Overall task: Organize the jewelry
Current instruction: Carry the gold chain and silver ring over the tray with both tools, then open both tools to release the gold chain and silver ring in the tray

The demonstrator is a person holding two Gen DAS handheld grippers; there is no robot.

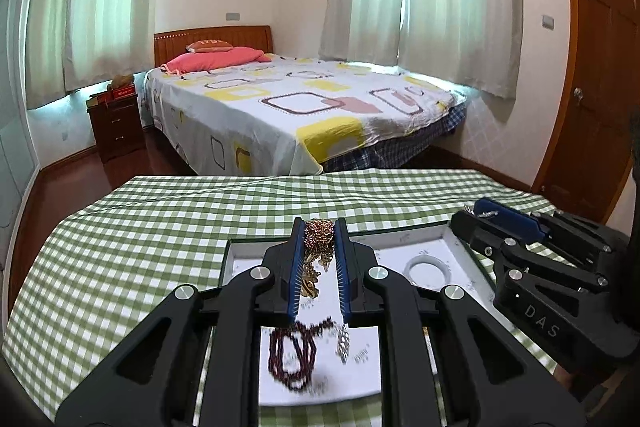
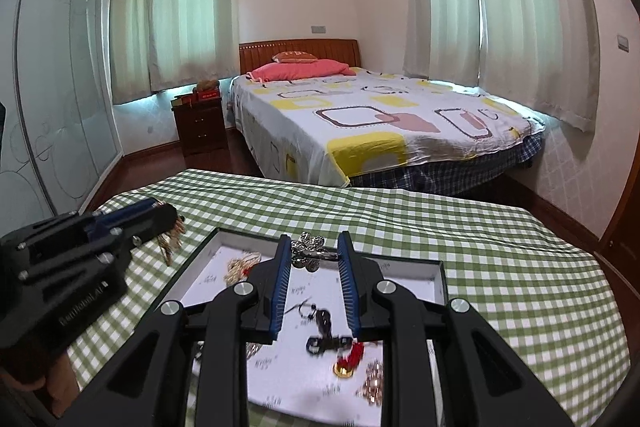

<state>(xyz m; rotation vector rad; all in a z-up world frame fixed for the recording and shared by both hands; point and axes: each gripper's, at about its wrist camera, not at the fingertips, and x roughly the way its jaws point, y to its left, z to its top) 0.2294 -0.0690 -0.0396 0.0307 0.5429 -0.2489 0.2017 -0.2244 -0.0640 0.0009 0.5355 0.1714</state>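
- Left claw: matt black plastic links, bright metal pivot pins, ribbed blue pads.
- Gold chain: shiny yellow metal, clamped between those pads.
- Right claw: same matt black plastic; pads closed on a silver flower brooch, glittering metal.
- Desk: covered in green-and-white checked cloth, matt, lightly creased.
- Tray: white paper-like lining, matt, dark rim.
- Bead bracelet: dark red, glossy beads.

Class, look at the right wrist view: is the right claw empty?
No: the right claw is shut on a silver flower-shaped jewel, pinched between its blue pads above the white tray.
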